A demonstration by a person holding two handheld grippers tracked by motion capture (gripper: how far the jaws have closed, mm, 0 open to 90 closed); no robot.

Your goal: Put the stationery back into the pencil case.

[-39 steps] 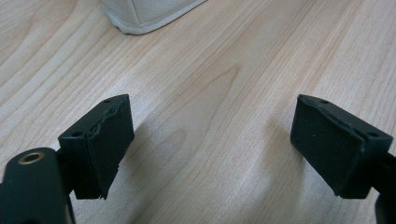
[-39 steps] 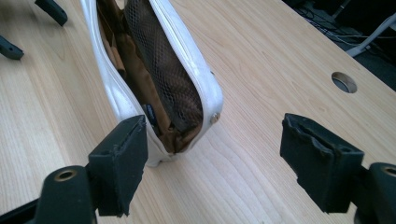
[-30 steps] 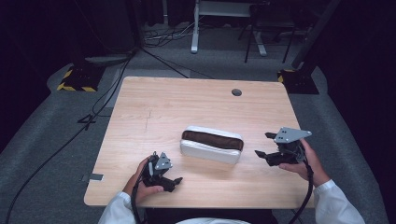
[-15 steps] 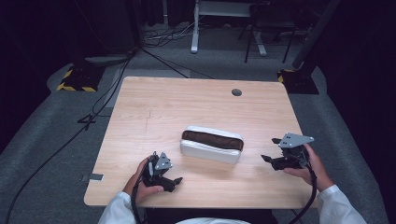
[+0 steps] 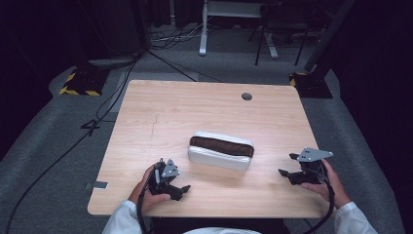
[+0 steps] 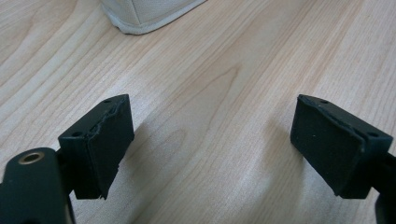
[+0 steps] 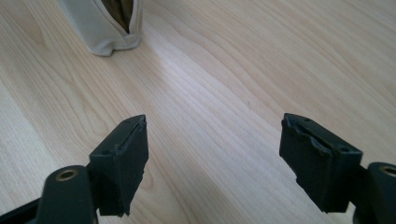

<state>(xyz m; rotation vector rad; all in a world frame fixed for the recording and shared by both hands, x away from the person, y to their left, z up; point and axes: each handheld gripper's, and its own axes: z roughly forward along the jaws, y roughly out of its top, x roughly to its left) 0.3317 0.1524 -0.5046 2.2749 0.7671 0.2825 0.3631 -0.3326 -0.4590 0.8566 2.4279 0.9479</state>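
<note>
With both my grippers, left (image 5: pixel 181 187) and right (image 5: pixel 287 168), wide open and empty, I should reach slowly for each end of the pouch (image 5: pixel 221 150).

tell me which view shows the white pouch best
The high view: the whole white pouch lies mid-table with its brown opening facing up. The left gripper view catches just one bottom corner; the right gripper view shows one end with the opening's edge.
</note>
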